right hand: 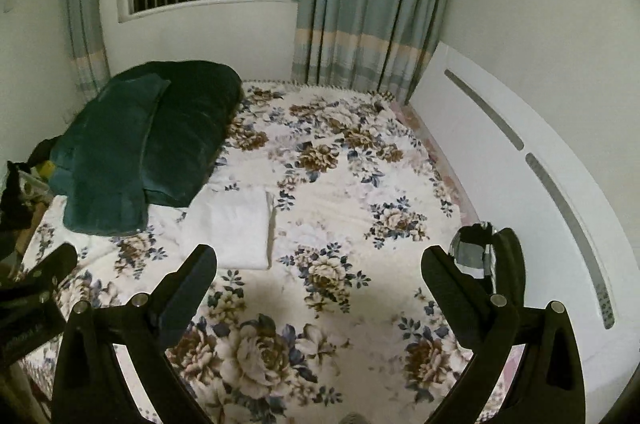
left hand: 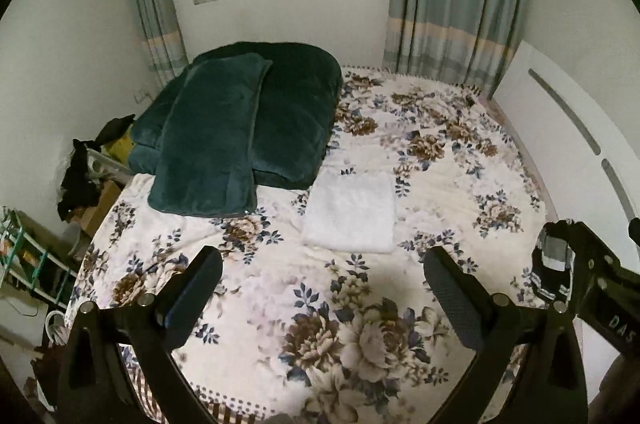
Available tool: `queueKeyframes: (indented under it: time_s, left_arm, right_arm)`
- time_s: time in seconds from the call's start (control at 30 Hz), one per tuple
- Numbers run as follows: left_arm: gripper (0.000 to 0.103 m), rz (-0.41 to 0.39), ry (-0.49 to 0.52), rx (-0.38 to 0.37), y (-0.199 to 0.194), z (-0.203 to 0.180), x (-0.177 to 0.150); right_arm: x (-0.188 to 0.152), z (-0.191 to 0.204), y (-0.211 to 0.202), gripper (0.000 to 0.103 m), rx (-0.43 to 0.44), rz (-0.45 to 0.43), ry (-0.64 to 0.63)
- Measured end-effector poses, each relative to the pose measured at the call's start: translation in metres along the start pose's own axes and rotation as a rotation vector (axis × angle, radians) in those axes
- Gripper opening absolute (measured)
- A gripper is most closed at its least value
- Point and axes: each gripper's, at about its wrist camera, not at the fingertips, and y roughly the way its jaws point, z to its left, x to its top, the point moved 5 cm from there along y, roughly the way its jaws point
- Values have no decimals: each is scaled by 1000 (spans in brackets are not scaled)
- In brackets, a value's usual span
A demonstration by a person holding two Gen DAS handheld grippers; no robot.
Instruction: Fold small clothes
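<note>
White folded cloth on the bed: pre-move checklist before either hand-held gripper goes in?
1. White folded cloth flat on floral bedspread: ok.
2. Left hand-held gripper open, empty: ok.
3. Right hand-held gripper open, empty: ok.
4. Cloth clear of green pillow: ok, a gap shows.
5. Path from both grippers to the cloth unobstructed: ok.
6. More clothes left to fold: cannot tell.

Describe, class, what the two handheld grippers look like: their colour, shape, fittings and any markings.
Both the left gripper and the right gripper are matt black, each with two wedge-shaped fingers faced with textured pads. Round silver pivot bolts sit on the angled linkage arms. White letters reading "DAS" mark the right gripper's body, seen from the left wrist. No sleeves or cables show.
</note>
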Motion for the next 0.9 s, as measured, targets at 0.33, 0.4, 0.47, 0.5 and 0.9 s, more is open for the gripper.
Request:
queueKeyframes:
  time_s: [0.33, 0.4, 0.47, 0.5, 0.9]
  left_arm:
    - [103, -36, 0, 19, -58, -2, -17]
    - [103, -43, 0, 20, -65, -3, -18]
    - [103, -53, 2, 25, -72, -3, -19]
    - [103, -57, 2, 23, -75, -3, -20]
    - [103, -97, -23, 45, -97, 2, -24]
  right_arm:
    - [-5, -19, -76, 103, 38, -60, -4]
    - [-4, -22, -80, 103, 46, -71, -7]
    - [-4, -23, -88, 103, 50, -77, -9]
    - [-5, -24, -90, 103, 54, -80, -8]
    - [-4, -31, -109, 103, 73, -108, -11]
